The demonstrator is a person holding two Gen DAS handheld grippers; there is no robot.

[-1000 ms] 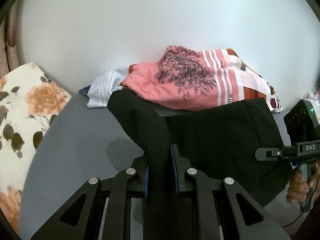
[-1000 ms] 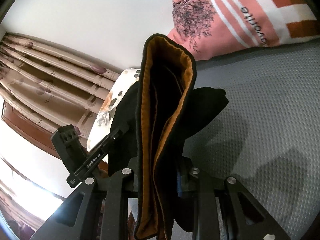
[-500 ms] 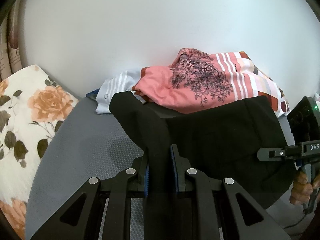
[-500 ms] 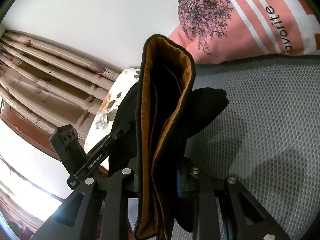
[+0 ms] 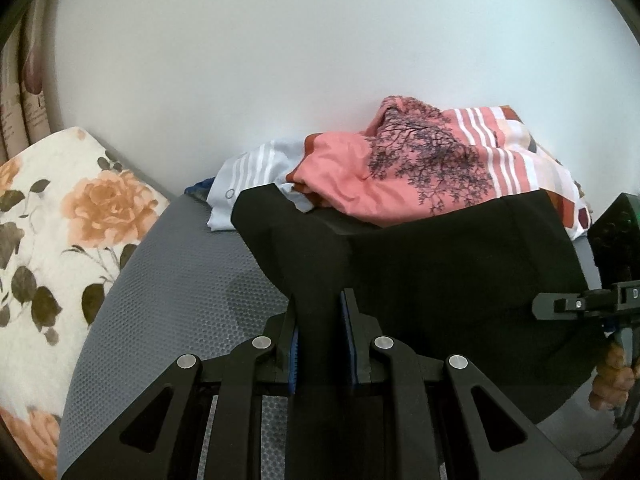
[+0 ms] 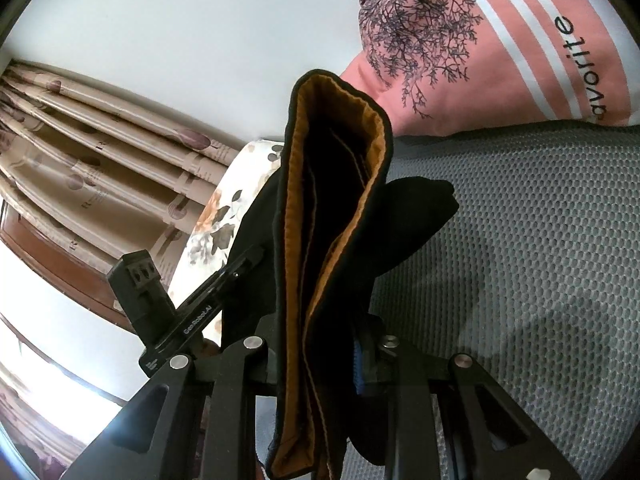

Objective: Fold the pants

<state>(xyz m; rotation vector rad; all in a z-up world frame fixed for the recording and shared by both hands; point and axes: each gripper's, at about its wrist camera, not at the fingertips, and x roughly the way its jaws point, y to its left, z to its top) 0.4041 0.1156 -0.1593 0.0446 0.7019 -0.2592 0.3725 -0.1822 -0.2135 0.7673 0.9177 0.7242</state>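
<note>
Black pants (image 5: 440, 272) hang stretched between my two grippers above a grey mesh mattress (image 5: 172, 280). My left gripper (image 5: 320, 312) is shut on one black corner of the fabric. My right gripper (image 6: 320, 340) is shut on the waistband end, whose orange lining (image 6: 296, 200) faces the camera. The right gripper (image 5: 584, 304) shows at the right edge of the left wrist view; the left gripper (image 6: 192, 312) shows at the left of the right wrist view.
A pile of clothes with a pink tree-print shirt (image 5: 404, 168) lies against the white wall behind the pants. It also shows in the right wrist view (image 6: 500, 48). A floral pillow (image 5: 60, 232) lies at the left. Curtains (image 6: 100, 152) hang beyond it.
Both grippers have carried the pants forward and lower, toward the clothes pile. The pile has grown in the right wrist view. Both grips are unchanged.
</note>
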